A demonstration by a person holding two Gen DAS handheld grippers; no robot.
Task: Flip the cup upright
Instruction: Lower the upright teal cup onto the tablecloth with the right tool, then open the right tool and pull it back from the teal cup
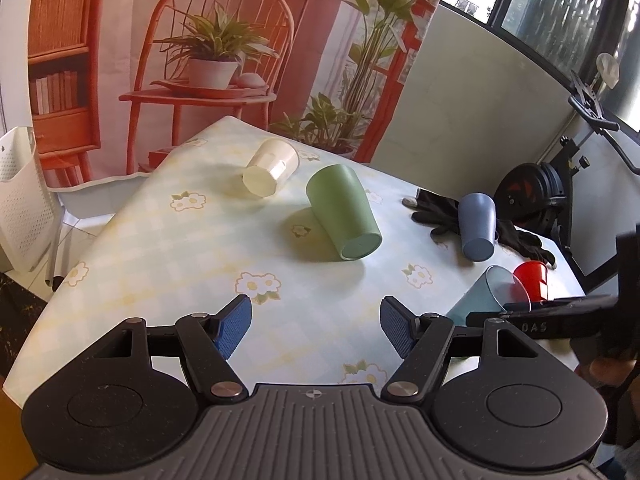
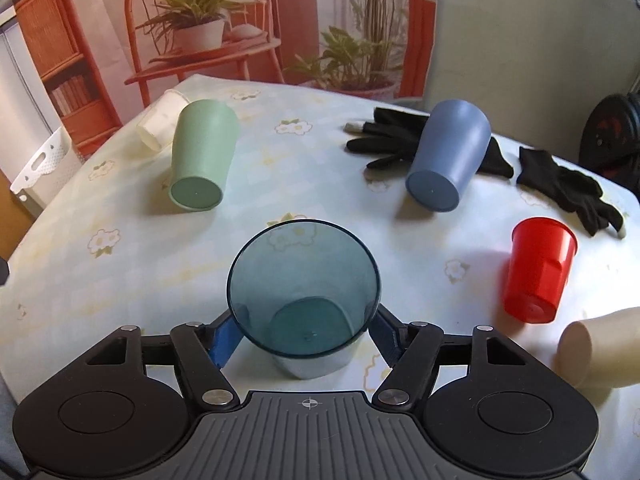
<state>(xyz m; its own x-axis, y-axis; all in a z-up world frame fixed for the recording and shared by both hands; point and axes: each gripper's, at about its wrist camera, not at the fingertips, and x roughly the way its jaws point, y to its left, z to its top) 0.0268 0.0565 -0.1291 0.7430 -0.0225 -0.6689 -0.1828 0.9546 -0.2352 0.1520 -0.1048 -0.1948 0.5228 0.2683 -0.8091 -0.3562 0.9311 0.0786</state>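
Note:
My right gripper (image 2: 305,330) is shut on a clear teal cup (image 2: 304,292), gripping its sides near the base; the cup is tilted with its mouth facing away and up. The same cup shows in the left wrist view (image 1: 486,292) beside the right gripper's black body. My left gripper (image 1: 316,326) is open and empty above the near table edge. A green cup (image 1: 344,212) (image 2: 202,156), a blue cup (image 1: 478,226) (image 2: 448,156) and a white cup (image 1: 272,168) (image 2: 160,124) lie on their sides. A red cup (image 2: 538,270) (image 1: 532,280) stands upside down.
The table (image 1: 160,240) has a pale flowered cloth. Black gloves (image 2: 560,184) lie behind the blue cup. A beige cup (image 2: 600,348) lies at the near right. A white chair (image 1: 20,196) stands left of the table, an exercise bike (image 1: 536,192) to the right.

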